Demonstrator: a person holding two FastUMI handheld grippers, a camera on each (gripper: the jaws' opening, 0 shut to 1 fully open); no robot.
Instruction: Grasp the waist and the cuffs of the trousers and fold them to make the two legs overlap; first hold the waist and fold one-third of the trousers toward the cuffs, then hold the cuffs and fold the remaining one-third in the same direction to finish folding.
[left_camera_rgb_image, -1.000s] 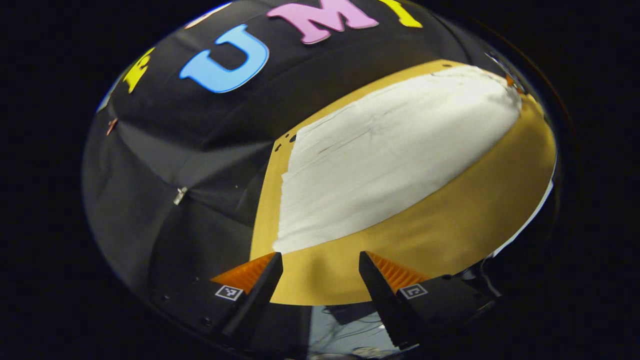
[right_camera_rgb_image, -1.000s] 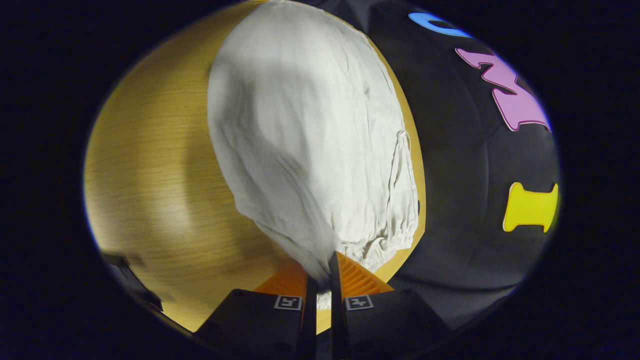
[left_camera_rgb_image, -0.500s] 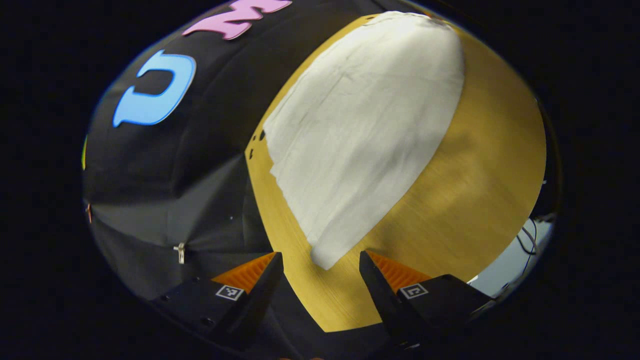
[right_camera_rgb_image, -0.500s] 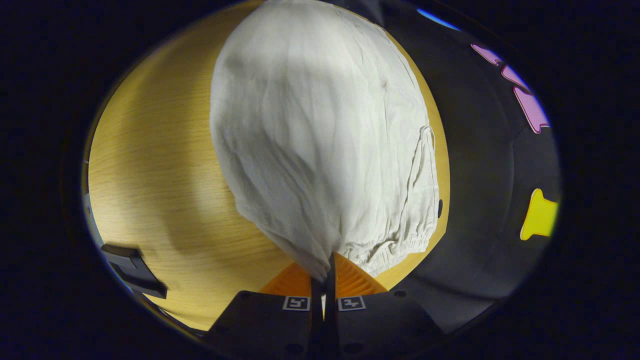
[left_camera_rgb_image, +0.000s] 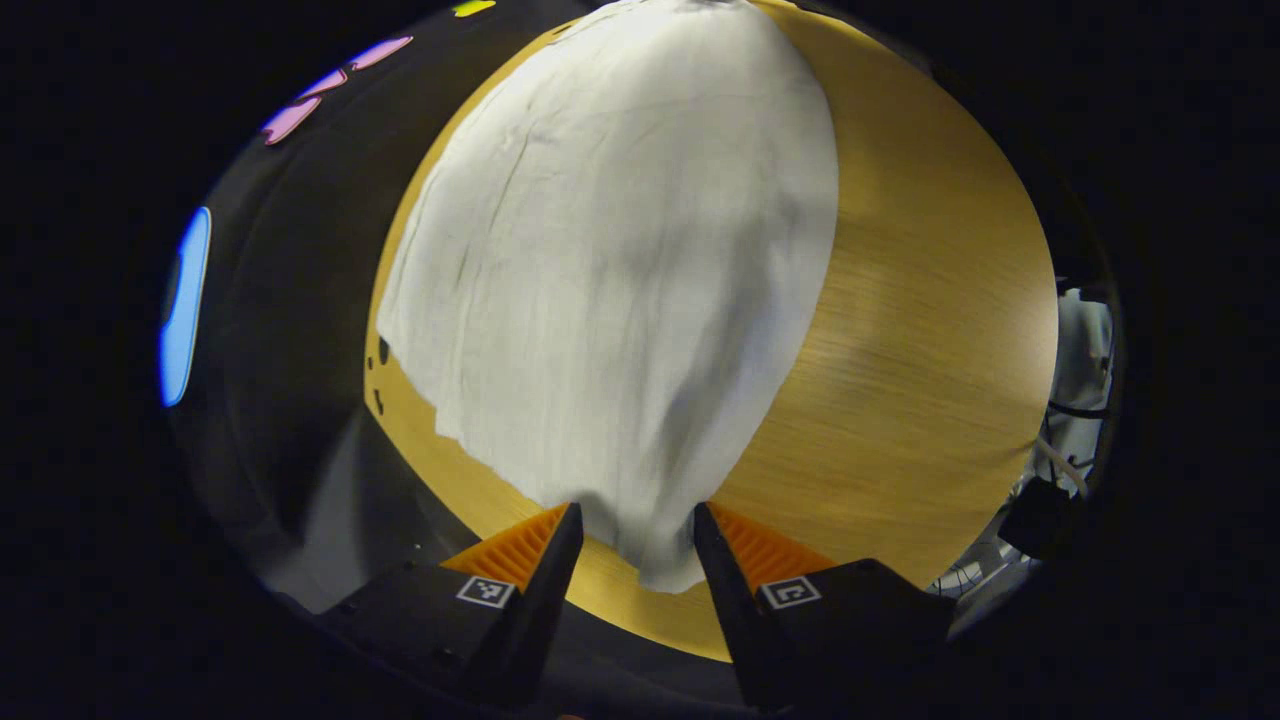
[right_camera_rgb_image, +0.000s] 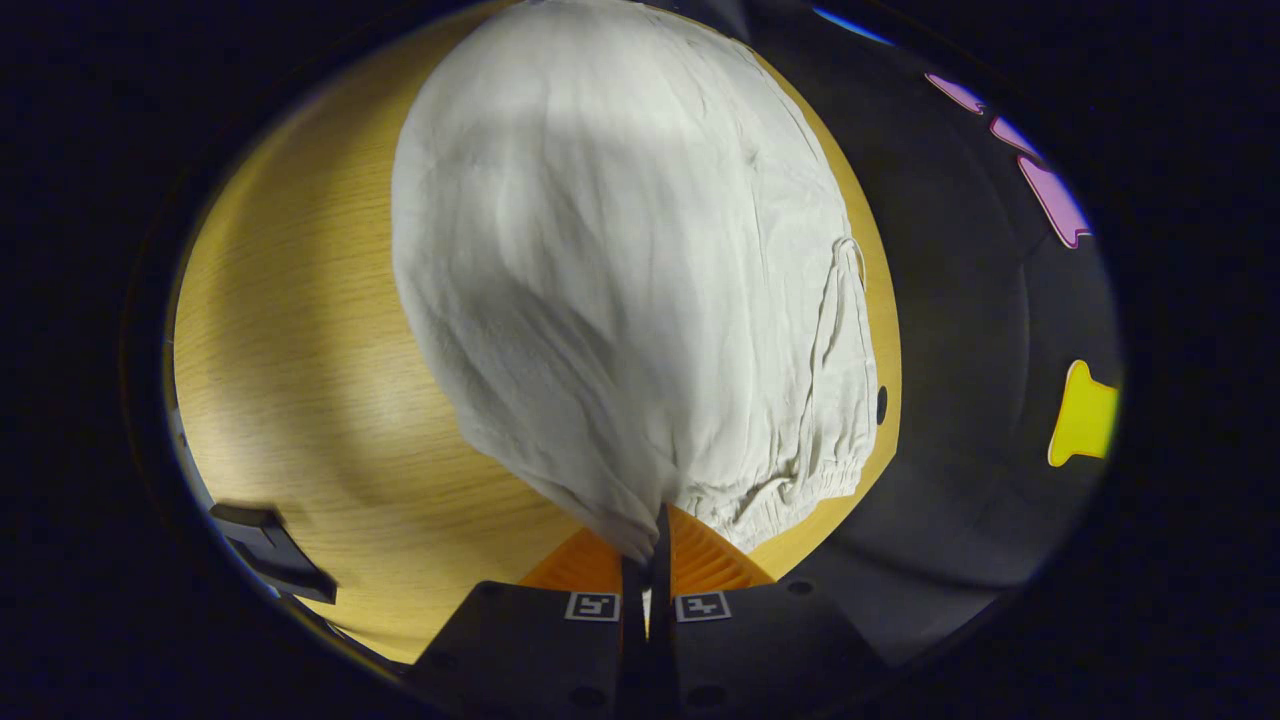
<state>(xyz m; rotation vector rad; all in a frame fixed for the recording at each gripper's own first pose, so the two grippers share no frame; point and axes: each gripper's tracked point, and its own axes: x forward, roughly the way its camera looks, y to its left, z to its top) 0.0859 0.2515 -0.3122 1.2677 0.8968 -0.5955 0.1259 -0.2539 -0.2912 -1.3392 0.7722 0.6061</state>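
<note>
**White trousers flat on the wooden table**

The trousers are white and a bit wrinkly, spread out on the yellow wooden table. The stretchy waist end lies near the table's edge. The far end of the cloth runs off the top of both views (so it is cut off). The left gripper is spread wide, with a cloth corner between its fingers. The right gripper is pressed together, pinching the trousers' edge by the waist.
</note>
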